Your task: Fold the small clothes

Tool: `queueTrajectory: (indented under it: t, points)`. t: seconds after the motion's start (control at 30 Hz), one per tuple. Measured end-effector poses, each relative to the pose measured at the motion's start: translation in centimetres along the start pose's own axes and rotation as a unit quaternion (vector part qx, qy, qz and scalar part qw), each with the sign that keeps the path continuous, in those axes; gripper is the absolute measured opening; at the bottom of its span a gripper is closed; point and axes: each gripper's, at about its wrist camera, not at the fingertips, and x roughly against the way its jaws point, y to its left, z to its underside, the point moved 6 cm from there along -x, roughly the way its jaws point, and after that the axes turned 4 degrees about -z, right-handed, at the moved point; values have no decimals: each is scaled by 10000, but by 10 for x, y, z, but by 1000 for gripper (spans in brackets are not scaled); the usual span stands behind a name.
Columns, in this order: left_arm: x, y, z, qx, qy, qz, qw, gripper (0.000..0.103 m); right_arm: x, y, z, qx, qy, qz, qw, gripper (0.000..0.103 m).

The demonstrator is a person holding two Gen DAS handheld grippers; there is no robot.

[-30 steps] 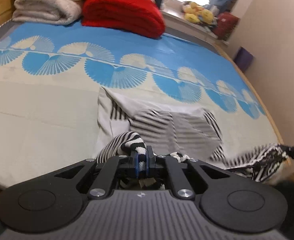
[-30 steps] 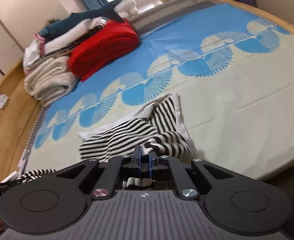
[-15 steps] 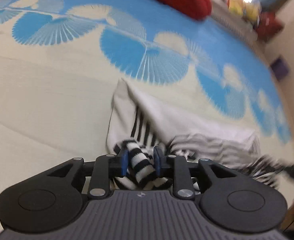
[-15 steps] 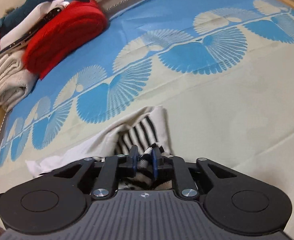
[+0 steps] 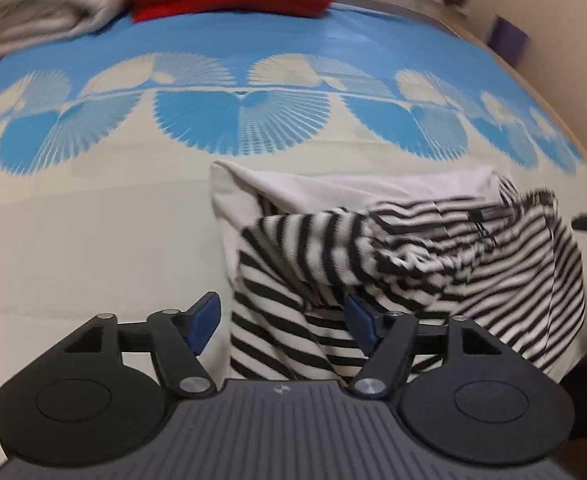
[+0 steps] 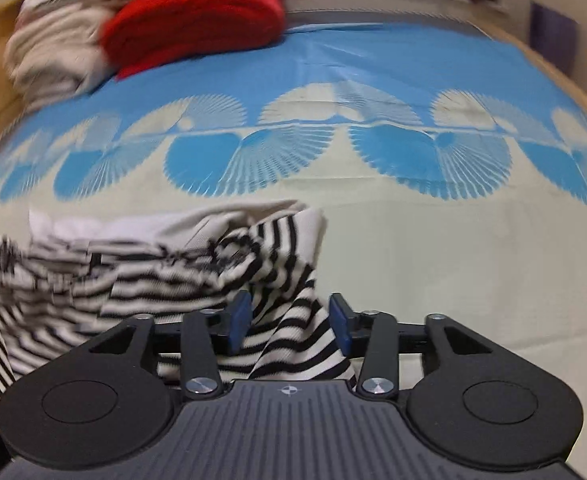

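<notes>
My left gripper (image 5: 281, 320) hangs low over the black-and-white striped knit garment (image 5: 405, 264), and its jaws are opening: the blue pads (image 5: 203, 322) stand wide apart, the left one over bare sheet, the right one partly under a striped fold. A loose edge of the fabric lies between them, but neither pad presses on it, so I hold nothing there.

My right gripper (image 6: 289, 322) is opening too, though less far. A striped corner of the garment sits in the gap between its blue pads (image 6: 239, 320); the cloth brushes close to both, yet it hangs slack rather than pinched.

The garment lies bunched on the cream part of the cream-and-blue fan-patterned bedsheet (image 5: 93, 220), close in front of both grippers, with its plain white inner side (image 5: 333, 186) showing along the far edge. At the far end of the bed a folded red blanket (image 6: 197, 20) rests beside a stack of cream towels (image 5: 41, 4).
</notes>
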Motion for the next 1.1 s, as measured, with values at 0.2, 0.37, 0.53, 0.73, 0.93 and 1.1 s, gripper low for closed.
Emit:
queueTrajectory:
  t: [0.2,0.37,0.53,0.73,0.93,1.1]
  points:
    - [-17,-23,-7,-545,-204,-348,9977,75,-17,34,-3,927,-6,143,9956,53]
    - [-31,-32,-19,-610,-365,-517,9961,75,-39,40,-4,1271,-16,449,9909,51]
    - [-41,-37,-35,-618,-526,-615,9948,74,-57,36,-8,1439,-9,594,9878,37]
    - [-58,-37,-48,-619,-434,-504,9959,2,-72,35,-21,1339,15,408,9902,9]
    - [-25,6,-85,574,-1606,-1162,9785,1,-21,26,-76,435,-1847,390,9810,6]
    - [-43,0,-93,354,-1389,-1490,9784,1,-46,39,-88,534,-1720,651,9815,6]
